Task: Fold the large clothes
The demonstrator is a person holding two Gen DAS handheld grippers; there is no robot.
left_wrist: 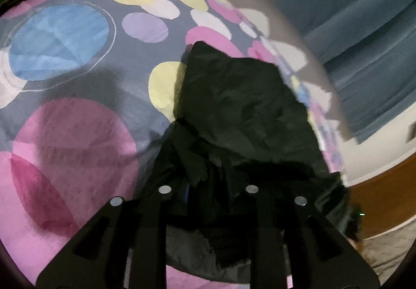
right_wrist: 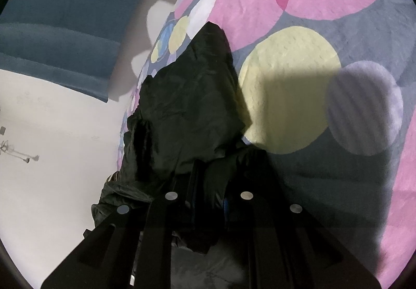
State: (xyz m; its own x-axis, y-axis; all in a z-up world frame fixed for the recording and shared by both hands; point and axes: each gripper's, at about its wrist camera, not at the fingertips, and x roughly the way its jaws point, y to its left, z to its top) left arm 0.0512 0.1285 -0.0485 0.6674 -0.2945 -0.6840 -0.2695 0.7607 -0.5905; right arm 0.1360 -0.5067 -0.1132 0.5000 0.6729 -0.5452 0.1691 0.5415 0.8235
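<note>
Both my jaws pinch the dark garment [left_wrist: 234,107] at frame centre over the spotted bedspread [left_wrist: 78,133]; folding apparently partway, final folds remaining.

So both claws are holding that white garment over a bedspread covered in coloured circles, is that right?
Not quite: the garment is black, not white. Both wrist views show the dark cloth running up from the claws, the left claw and the right claw, over the bedspread with coloured circles.
</note>
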